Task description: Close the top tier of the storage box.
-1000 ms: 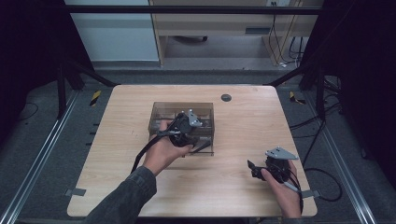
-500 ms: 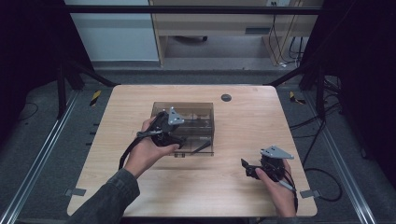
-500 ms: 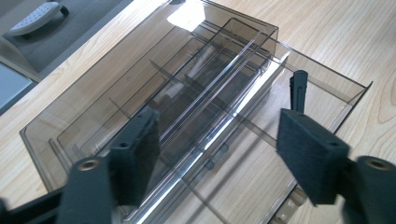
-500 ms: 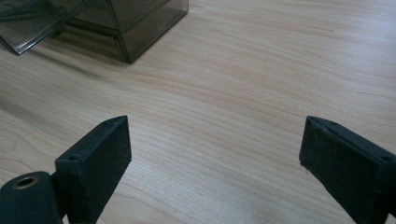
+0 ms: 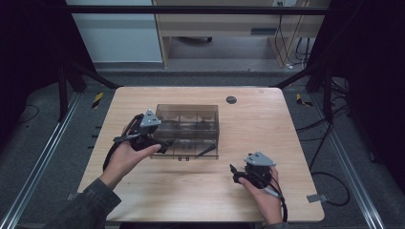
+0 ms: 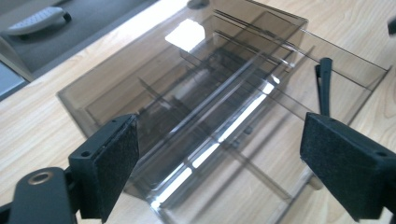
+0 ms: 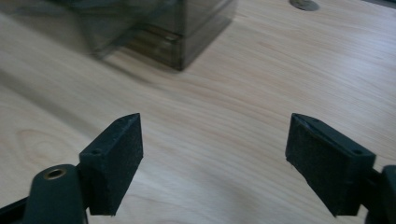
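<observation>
Sitting mid-table: smoky clear plastic box (image 5: pixel 188 130), w/ inner dividers; in the high view its hinged lid lies open flat toward the person's side, touching the wood.
Box interior: several compartments split by thin clear walls (image 6: pixel 219 100); contents too dark to tell.
Black stick: slim dark piece (image 6: pixel 323 88) standing by the lid's far corner in the left gripper view; same item (image 5: pixel 206 150) lies slanted on the lid in the high view. Can't tell what it is.
Left gripper: (image 5: pixel 154 138) at the box's left end, just beside its wall, held in the left hand (image 5: pixel 125 157). Jaws stand wide apart, have just been opening; nothing pinched. In the left gripper view (image 6: pixel 219 163) the box sits between and beyond the pads, no pad pressing on it.
Right gripper: (image 5: pixel 235 172) well apart from the box, near the table's front right, held in the right hand (image 5: pixel 265 195). Jaws spread w/ bare wood between them (image 7: pixel 212 163); they have just been closing a little, nothing between.
Box from right gripper view: corner (image 7: pixel 187 32) up top, blurred.
Table: light wood top (image 5: pixel 267 119), rounded corners.
Grommet: small dark round disc (image 5: pixel 231 99) set in the tabletop behind the box, apart from it; also at the top edge of the right gripper view (image 7: pixel 303 4).
Cables: black leads trail from both grippers toward the person.
Sleeve: dark grey, on the left forearm (image 5: pixel 86 207).
</observation>
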The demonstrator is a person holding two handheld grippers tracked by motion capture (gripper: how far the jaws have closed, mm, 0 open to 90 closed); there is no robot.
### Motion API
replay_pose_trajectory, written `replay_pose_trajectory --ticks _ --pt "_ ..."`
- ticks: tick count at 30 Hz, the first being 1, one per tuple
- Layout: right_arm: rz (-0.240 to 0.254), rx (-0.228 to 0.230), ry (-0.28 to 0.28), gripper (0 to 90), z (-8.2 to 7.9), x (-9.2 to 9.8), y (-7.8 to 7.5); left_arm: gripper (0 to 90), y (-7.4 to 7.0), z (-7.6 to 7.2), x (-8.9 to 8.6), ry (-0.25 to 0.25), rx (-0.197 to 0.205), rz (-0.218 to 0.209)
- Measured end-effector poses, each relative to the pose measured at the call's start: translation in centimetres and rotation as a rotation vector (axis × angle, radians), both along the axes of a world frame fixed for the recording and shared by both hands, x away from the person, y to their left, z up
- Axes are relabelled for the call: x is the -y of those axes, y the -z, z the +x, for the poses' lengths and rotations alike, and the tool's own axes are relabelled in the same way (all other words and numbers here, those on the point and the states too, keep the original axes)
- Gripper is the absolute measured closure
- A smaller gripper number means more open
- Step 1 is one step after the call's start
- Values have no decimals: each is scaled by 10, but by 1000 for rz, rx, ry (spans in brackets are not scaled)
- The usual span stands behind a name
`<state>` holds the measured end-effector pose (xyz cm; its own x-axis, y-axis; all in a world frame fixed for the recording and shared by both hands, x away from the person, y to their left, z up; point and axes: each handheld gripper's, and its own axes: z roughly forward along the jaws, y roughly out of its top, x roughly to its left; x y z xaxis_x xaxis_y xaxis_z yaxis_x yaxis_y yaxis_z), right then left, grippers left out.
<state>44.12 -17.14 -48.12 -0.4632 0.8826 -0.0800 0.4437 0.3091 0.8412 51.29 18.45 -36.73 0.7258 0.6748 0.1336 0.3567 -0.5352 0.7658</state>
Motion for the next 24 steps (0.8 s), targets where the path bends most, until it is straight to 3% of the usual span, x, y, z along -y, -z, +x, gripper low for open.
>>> replay_pose_trajectory --ticks 4,6,10,17,20,21,22,24 --pt "-35 8 -25 258 -10 -18 1 109 5 13 -15 -20 -18 -53" --pt "-77 -4 -53 306 -19 -33 1 82 7 17 -19 -9 -34 -68" --pt "-92 -10 -92 356 -25 -44 -4 70 9 20 -22 -5 -14 -51" --pt "-72 -18 -143 455 -32 -53 -8 68 7 24 -24 -7 -6 -67" --pt "-76 -31 -172 517 -36 -55 -7 105 1 26 -24 -24 50 -30" --pt "-74 -32 -177 536 -37 -56 -7 117 -2 28 -25 -21 49 -32" --pt "-66 -36 -183 555 -39 -56 -6 117 -2 29 -26 -24 47 -62" --pt "-64 -41 -193 583 -41 -58 -5 119 -5 32 -28 -20 33 -79"
